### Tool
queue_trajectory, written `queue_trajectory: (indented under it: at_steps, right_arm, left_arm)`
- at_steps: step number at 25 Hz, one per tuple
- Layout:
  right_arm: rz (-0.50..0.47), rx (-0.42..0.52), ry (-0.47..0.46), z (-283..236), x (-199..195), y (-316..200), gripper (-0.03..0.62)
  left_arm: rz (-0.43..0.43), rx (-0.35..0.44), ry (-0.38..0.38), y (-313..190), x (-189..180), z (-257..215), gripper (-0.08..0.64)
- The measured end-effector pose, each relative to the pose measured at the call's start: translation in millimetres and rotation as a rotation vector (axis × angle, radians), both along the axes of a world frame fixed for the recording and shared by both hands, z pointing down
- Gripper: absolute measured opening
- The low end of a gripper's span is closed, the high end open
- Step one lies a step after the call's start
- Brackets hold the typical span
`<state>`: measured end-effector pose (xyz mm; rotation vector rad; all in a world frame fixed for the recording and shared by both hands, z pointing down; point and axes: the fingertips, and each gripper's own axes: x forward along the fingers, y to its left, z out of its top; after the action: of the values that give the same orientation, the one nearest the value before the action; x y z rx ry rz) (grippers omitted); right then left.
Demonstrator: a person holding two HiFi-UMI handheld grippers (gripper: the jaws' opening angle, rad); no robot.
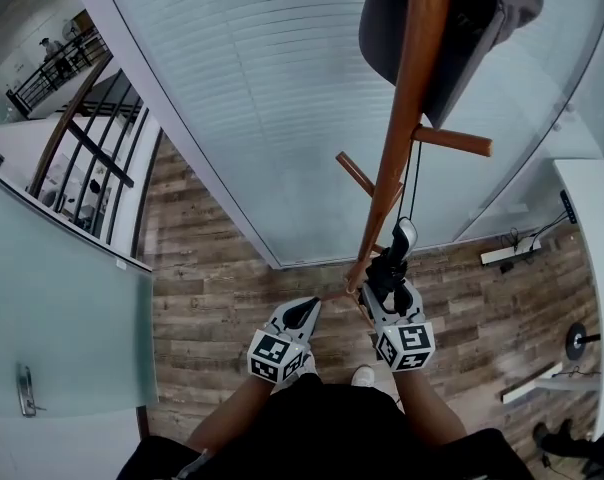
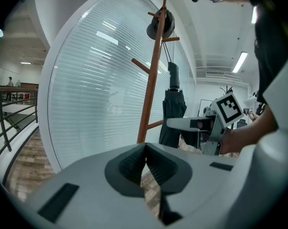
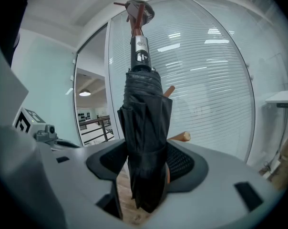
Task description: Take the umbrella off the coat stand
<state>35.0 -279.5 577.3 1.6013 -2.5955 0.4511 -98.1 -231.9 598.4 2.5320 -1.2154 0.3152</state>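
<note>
A folded black umbrella [image 3: 144,128] hangs upright beside the wooden coat stand [image 1: 407,98], its silver-and-black handle [image 3: 140,51] uppermost. Thin cords [image 1: 414,183] run from the handle up to a peg [image 1: 452,140]. My right gripper [image 3: 146,163] is shut on the umbrella's lower folds, and the pads press the cloth from both sides. In the head view the umbrella [image 1: 394,258] stands just ahead of that gripper [image 1: 390,286]. My left gripper [image 2: 145,149] is shut with nothing in it. It is held left of the stand [image 2: 151,89] and apart from the umbrella [image 2: 173,113].
A dark hat or bag [image 1: 472,18] hangs at the stand's top. A curved glass wall with blinds [image 1: 262,88] is right behind it. A white desk [image 1: 587,218] and a power strip [image 1: 507,253] lie to the right. A glass door [image 1: 52,308] and railing [image 1: 92,158] are on the left.
</note>
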Motion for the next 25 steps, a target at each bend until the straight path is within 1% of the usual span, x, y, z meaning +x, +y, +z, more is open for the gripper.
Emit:
queue_trajectory:
  at_steps: [4,9,12,17,21,25]
  right_arm:
    - [0.008,0.033,-0.025,-21.4,5.5,2.9,0.253]
    - [0.024,0.081,-0.048,-46.0,10.6,4.8,0.252]
    - [0.030,0.106,-0.077,-61.8,11.7,6.0,0.250]
    - [0.027,0.161,-0.088,-89.1,8.8,8.4,0.250]
    - [0.031,0.208,-0.102,-113.4,11.7,5.2,0.250]
    - [0.035,0.247,-0.113,-125.6,16.1,1.1,0.252]
  left_arm:
    - [0.011,-0.008,0.004,1.6,4.4,2.0,0.014]
    - [0.003,-0.023,0.051,-0.1,6.6,-1.8,0.014]
    - [0.006,-0.016,0.058,-0.7,7.7,-6.0,0.014]
    - [0.011,-0.001,0.049,1.5,6.8,-6.3,0.014]
    - [0.038,0.022,-0.003,4.9,13.6,-4.7,0.014]
    - [0.055,0.031,-0.012,10.1,20.4,-4.2,0.014]
